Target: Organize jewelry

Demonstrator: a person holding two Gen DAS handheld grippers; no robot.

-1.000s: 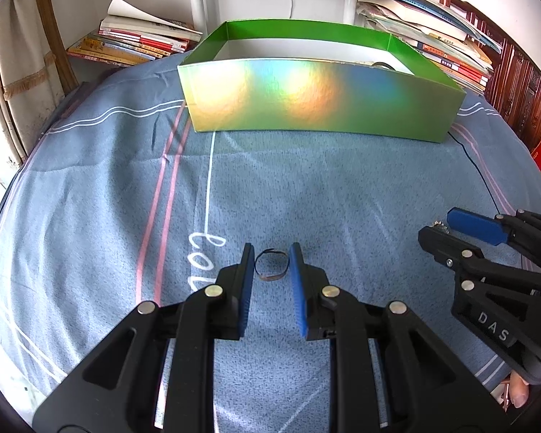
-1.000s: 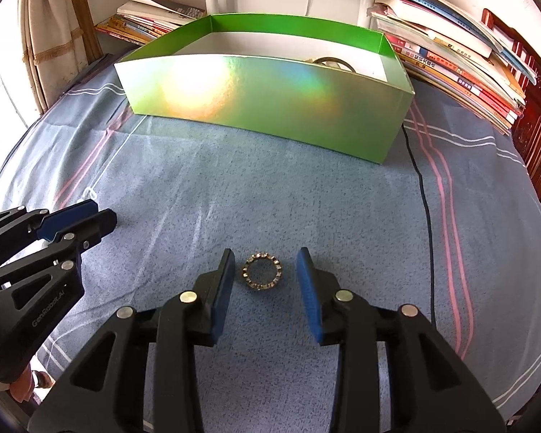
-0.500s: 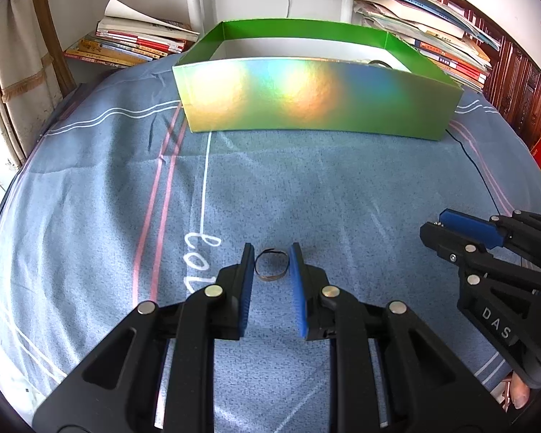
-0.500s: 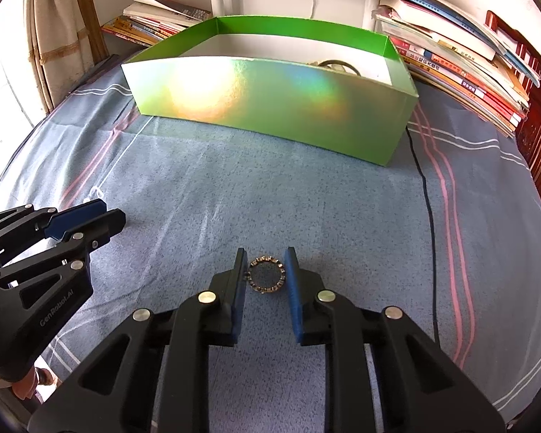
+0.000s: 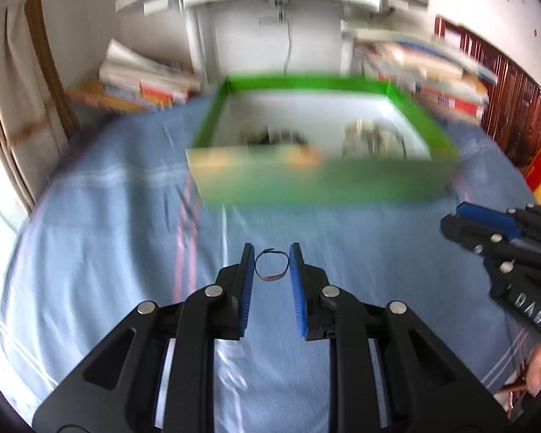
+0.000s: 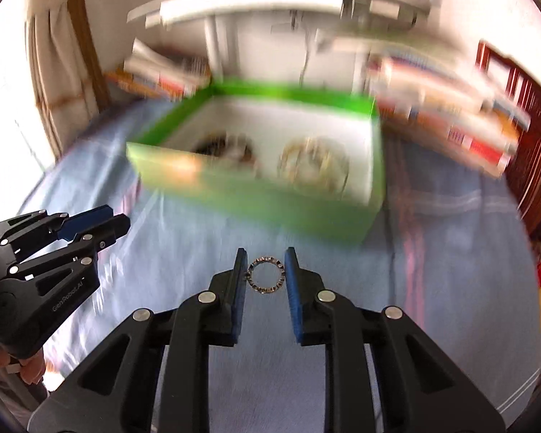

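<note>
We are seeing one green box (image 6: 256,213) sitting on the blue bedspread (image 5: 101,238), holding two blurred jewelry heaps, one dark (image 6: 223,149), one golden (image 6: 313,167); our left claw (image 5: 271,265) is pinching one thin dark ring (image 5: 271,267); our right claw (image 6: 265,270) is pinching one studded ring (image 6: 265,276)

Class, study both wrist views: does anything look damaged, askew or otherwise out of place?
One oddity: the thin ring in the left gripper is not a closed circle; one end sticks out at its top. The studded ring in the right gripper looks whole. The green box stands upright.
</note>
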